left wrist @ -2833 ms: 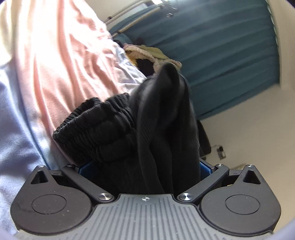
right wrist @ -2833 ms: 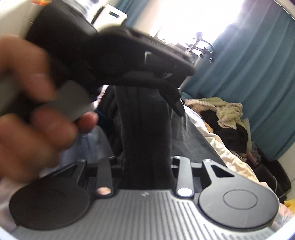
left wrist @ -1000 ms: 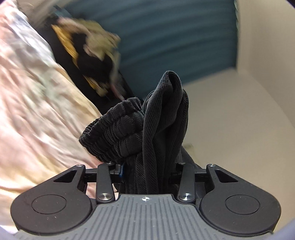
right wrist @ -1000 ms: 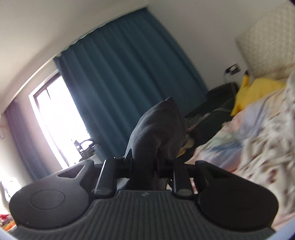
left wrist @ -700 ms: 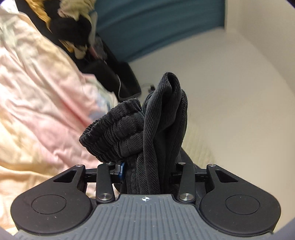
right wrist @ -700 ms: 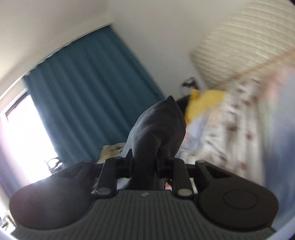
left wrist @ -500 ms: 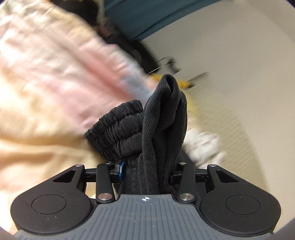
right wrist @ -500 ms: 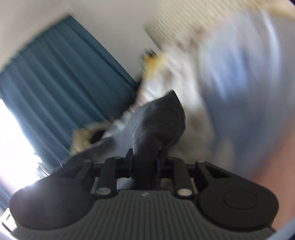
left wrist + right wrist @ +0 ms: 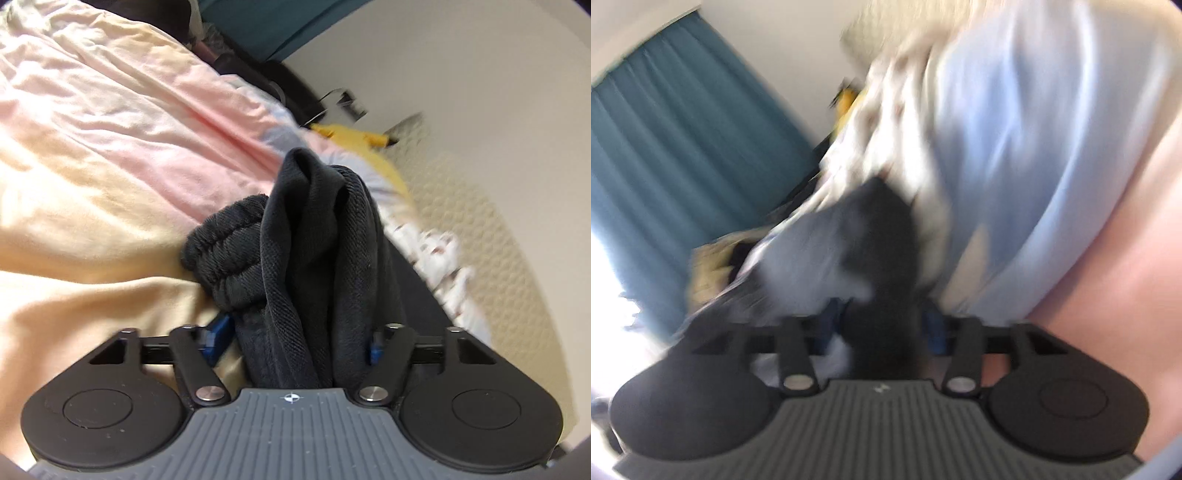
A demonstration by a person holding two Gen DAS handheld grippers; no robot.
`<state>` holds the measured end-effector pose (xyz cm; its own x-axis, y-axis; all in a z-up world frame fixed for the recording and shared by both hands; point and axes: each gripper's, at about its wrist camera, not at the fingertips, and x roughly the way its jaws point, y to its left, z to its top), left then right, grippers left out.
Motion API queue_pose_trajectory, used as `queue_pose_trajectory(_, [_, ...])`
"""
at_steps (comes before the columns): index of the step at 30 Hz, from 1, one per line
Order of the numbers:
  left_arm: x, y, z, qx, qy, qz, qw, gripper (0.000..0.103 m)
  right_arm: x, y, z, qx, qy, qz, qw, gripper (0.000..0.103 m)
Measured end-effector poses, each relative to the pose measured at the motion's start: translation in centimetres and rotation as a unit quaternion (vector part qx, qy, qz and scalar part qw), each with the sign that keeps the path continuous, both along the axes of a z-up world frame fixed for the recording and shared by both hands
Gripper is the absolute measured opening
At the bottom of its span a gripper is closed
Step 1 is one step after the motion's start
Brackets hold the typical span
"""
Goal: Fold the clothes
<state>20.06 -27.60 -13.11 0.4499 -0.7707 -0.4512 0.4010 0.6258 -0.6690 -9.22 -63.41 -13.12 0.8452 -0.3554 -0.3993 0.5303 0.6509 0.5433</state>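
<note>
The left gripper (image 9: 291, 339) has just been opening: its blue-padded jaws now stand wide, and the black garment (image 9: 314, 266) that half a second ago was pinched tight between them sits loosely in the gap, clear of the pad on one side and close against the other. The cloth stands up in the same bunched fold as before, its ribbed elastic waistband (image 9: 225, 254) slumped to the side onto the bed (image 9: 110, 147), whose pink and pale-yellow cover fills the view much more than it did a second ago, when wall and curtain lay ahead. Past the garment lie a yellow cushion (image 9: 354, 136) and a cream quilted headboard (image 9: 461, 206). The right gripper (image 9: 882, 328) has likewise just been opening; in its blurred view the jaws stand apart with a gap on both sides of the dark cloth, the pads off it. The light-blue and pink bedding now rises close around this gripper, where a second ago the teal curtain (image 9: 683, 147) and window filled most of the view; the curtain is now off to one side.
</note>
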Motion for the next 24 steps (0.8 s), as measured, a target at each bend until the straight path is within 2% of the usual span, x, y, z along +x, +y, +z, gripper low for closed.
queue_pose_trajectory(2, [-1.1,1.1,1.3,0.027,-0.037,0.031,0.9985,0.093,-0.1,0.3,1.5,-0.033,-0.001,-0.016,0.999,0.076])
queue_pose_trajectory(6, [-2.4,2.4,4.3,0.080,-0.077,0.029,0.9934,0.095,1.2,1.2,4.7,-0.100,0.007,0.017,0.995,0.075])
queue_pose_trajectory(9, [-4.0,4.1,7.3,0.114,-0.134,0.046,0.9834,0.097,1.5,2.4,7.6,-0.134,-0.005,0.045,0.990,0.075])
queue_pose_trajectory(12, [-5.7,7.0,10.6,0.128,-0.167,0.071,0.9751,0.097,2.5,4.6,10.4,-0.169,-0.024,0.071,0.983,0.075])
queue_pose_trajectory(17, [-8.7,13.5,15.9,0.160,-0.243,0.145,0.9456,0.098,5.3,10.8,14.7,-0.196,-0.058,0.131,0.970,0.075])
queue_pose_trajectory(20, [-10.0,17.9,18.4,0.169,-0.258,0.191,0.9319,0.098,6.7,15.4,17.5,-0.203,-0.087,0.168,0.961,0.075])
queue_pose_trajectory(24, [-12.2,23.5,20.5,0.200,-0.281,0.238,0.9080,0.098,8.4,22.5,20.2,-0.226,-0.118,0.235,0.938,0.075])
